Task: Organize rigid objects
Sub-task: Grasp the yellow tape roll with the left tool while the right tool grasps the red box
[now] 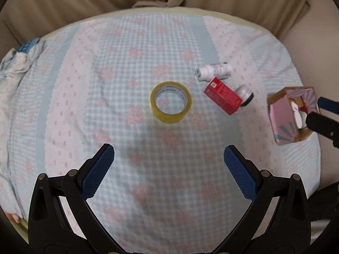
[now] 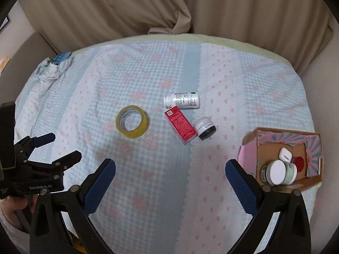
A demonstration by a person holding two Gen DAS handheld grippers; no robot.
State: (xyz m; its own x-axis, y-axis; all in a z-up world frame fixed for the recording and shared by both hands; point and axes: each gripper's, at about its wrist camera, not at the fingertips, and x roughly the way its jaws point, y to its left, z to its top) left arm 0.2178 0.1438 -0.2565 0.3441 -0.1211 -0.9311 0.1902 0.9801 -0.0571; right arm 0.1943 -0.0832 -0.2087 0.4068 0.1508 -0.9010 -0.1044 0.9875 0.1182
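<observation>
1. Logging my left gripper [image 1: 169, 163]: jaws spread wide, nothing between the blue pads, hovering over the near part of the bed cover [image 1: 135, 42]. From the right wrist view I see it at the left edge, a hand below it.
2. My right gripper [image 2: 170, 174]: jaws also spread wide, empty, hovering over the near middle of the cover, its right finger just beside the cardboard box [image 2: 313, 175].
3. Tape roll [image 1: 171, 102]: yellow, lying flat on its side near the middle of the cover, ahead of my left gripper, apart from the other items.
4. White bottle [image 1: 214, 71]: printed label, lying on its side, right of and a little farther than the tape.
5. Red box [image 1: 223, 95]: small carton lying flat just near of the bottle; I cannot tell whether the two touch.
6. Small jar [image 1: 245, 94]: white body, black base, tipped against the right side of the red box.
7. Cardboard box, far right of the cover, well apart from the loose items: pink patterned flaps open. Inside I count a white-lidded green jar [image 2: 279, 172], a small white case [image 2: 285, 154] and a red disc [image 2: 299, 162].
8. Crumpled bedding [image 2: 50, 68] at the far left edge; beige curtains [image 2: 127, 6] beyond the bed.
</observation>
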